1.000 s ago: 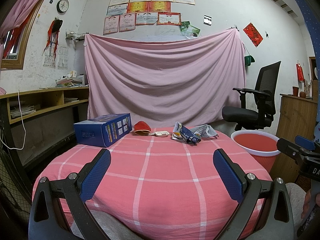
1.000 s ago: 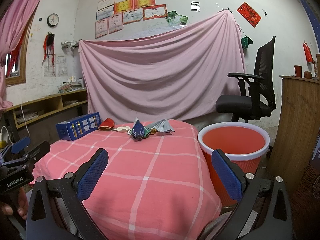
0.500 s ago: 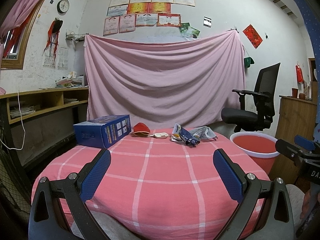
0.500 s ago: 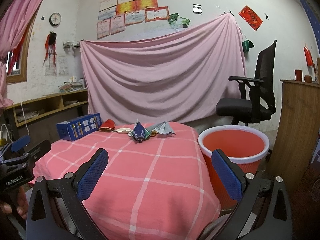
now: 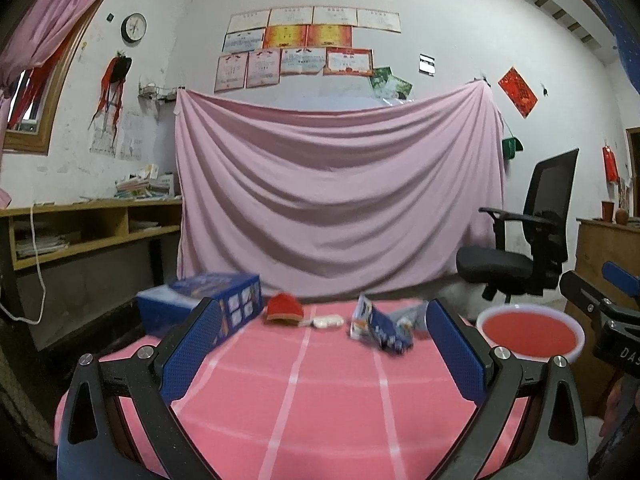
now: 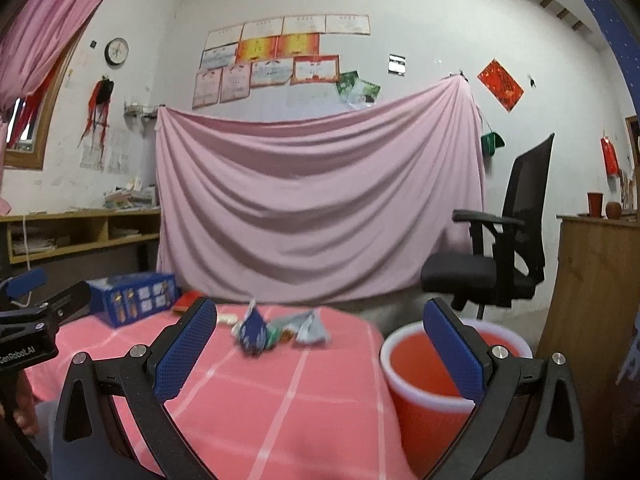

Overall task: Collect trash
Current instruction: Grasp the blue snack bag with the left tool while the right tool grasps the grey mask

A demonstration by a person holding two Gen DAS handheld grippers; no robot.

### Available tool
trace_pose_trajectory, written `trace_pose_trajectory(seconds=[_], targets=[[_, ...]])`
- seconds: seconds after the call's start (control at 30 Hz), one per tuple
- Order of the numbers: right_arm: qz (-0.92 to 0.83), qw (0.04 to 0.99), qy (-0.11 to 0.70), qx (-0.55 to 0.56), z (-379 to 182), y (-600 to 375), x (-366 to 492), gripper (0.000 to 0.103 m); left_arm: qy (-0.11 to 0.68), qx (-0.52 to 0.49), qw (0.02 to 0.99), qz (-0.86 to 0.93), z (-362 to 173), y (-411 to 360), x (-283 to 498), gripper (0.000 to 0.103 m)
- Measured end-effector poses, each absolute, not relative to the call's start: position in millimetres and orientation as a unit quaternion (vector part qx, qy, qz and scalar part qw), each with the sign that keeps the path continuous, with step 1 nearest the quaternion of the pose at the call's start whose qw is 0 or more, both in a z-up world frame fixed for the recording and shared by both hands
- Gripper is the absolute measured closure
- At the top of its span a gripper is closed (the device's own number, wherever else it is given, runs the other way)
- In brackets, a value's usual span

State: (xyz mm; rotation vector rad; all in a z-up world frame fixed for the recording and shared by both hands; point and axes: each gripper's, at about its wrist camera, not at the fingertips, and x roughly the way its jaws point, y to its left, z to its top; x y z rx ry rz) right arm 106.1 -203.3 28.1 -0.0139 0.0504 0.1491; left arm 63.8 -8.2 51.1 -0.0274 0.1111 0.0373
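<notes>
A pink drape (image 5: 336,188) is hanging across the centre of both views, and below it a desk (image 5: 328,392) under a pink checked cloth is filling the lower middle, with a red bucket (image 6: 432,372) sitting at its right edge. Toward the desk's far side a blue box (image 5: 200,300) is lying at left, then a red pouch (image 5: 284,308) and crumpled wrappers (image 5: 380,324) near centre. The left gripper (image 5: 324,348) and right gripper (image 6: 320,348) are both hovering wide apart, holding nothing.
</notes>
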Motion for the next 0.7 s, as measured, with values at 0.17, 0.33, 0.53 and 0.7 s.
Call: trace_pose_trajectory(seconds=[0.17, 0.33, 0.53, 0.7], targets=[[0.070, 0.997, 0.004, 0.013, 43.3, -213.7, 150.5, 0.000, 0.046, -0.015, 0.999, 0.014, 64.2, -14.9, 108.5, 0.003], [0.074, 0.997, 0.010, 0.006, 41.5, -215.6, 204.3, 0.000, 0.054, -0.008, 0.998, 0.012, 62.4, -21.3, 167.6, 0.003], [0.105, 0.994, 0.038, -0.021, 34.1, -209.2, 268.9, 0.000, 0.081, -0.016, 0.997, 0.002, 49.3, -21.6, 240.2, 0.003], [0.131, 0.988, 0.079, -0.029, 24.5, -206.0, 309.0, 0.000, 0.118, -0.025, 0.993, -0.001, 35.8, -20.7, 281.6, 0.003]])
